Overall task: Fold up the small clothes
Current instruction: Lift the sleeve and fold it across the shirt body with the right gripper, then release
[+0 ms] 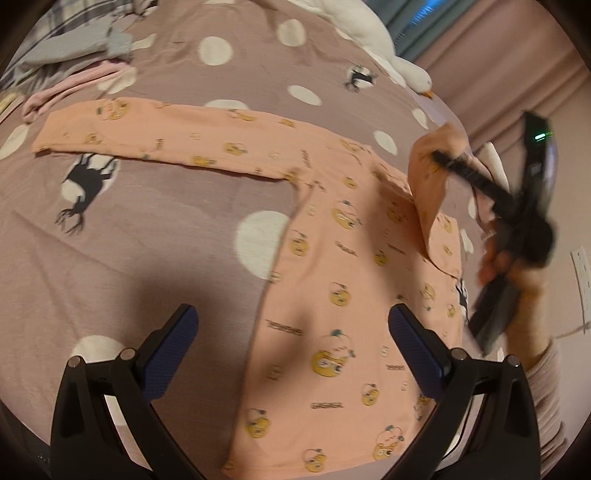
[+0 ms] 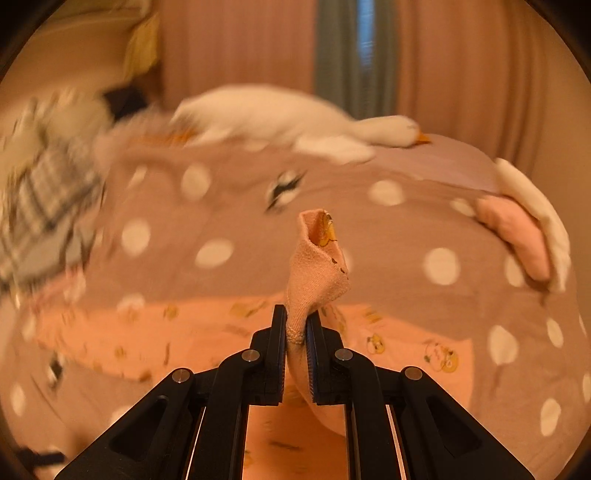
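My right gripper (image 2: 296,332) is clamped on the cuff of the shirt's right sleeve (image 2: 317,258), and the cloth stands up between the jaws in the right wrist view. From the left wrist view that same sleeve (image 1: 430,184) hangs lifted off the bed (image 1: 147,229), peeled up from the shirt (image 1: 351,277) at its far right edge. The picture is blurred there, so I can't say how much of the sleeve is off the body.

The shirt lies flat and face up on the spotted bed, hem toward me, collar end away. Its other sleeve (image 1: 166,136) stretches straight out to the left, long axis running across the view, lying flat and well apart from my left gripper (image 1: 293,354).

My left gripper is wide open and holds nothing, hovering over the lower body of the shirt, its right finger over the cloth and its left over bare bedding.

Here's what matters, I reckon: the lifted sleeve is on the right and the body's midline lies to its left, so the fold should carry leftward across the chest. The right hand has that one. The left sleeve is nearer my left gripper, up and to the left of it, so that's probably its job after.

A white goose toy (image 1: 373,33) and a clothes pile (image 1: 70,55) sit beyond, out of the way.
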### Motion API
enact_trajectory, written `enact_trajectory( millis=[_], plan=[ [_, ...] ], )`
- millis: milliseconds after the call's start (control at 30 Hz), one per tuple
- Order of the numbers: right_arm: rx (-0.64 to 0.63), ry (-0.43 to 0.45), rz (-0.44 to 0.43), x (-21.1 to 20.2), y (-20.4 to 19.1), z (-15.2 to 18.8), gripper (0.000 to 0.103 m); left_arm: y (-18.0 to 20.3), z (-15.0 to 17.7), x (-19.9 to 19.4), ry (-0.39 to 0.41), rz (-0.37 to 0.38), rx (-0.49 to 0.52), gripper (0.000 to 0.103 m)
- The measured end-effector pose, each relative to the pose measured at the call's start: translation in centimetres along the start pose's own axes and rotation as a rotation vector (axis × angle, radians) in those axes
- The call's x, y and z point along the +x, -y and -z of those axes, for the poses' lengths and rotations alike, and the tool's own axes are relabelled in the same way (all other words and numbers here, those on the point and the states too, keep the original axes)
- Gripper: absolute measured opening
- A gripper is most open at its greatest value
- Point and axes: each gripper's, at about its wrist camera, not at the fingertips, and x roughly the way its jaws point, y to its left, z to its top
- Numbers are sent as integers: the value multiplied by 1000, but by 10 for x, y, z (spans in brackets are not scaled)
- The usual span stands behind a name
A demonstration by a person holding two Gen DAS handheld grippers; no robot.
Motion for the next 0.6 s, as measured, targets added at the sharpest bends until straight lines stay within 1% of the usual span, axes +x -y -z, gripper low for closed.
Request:
enact_trajectory(
  millis=[67, 167, 267, 333, 367, 400, 433, 500, 533, 600],
  plan=[
    [-85, -39, 13, 24, -30, 13, 11, -9, -2, -2, 6, -11, -18, 103],
    [-161, -84, 29, 44, -60, 26, 11, -21, -5, -4, 10, -17, -48, 103],
    [-211, -117, 23, 56, -74, 39, 11, -30, -8, -3, 19, -11, -78, 103],
    [-219, -158, -24, 62, -77, 46, 12, -35, -10, -4, 34, -1, -97, 103],
    [-224, -179, -48, 64, -78, 49, 17, -36, -11, -4, 38, 3, -104, 103],
    [-229, -193, -72, 64, -80, 50, 27, -37, -12, -4, 41, 10, -111, 103],
    [-220, -204, -115, 63, -79, 52, 31, -38, -14, -4, 47, 23, -124, 103],
    [-168, -185, -204, 53, -69, 51, 38, -40, -17, -3, 55, 43, -148, 103],
    [-124, -166, -254, 45, -59, 48, 40, -41, -20, -1, 52, 48, -158, 103],
    [-16, -126, -335, 32, -34, 43, 53, -39, -24, 0, 53, 51, -153, 103]
  ],
)
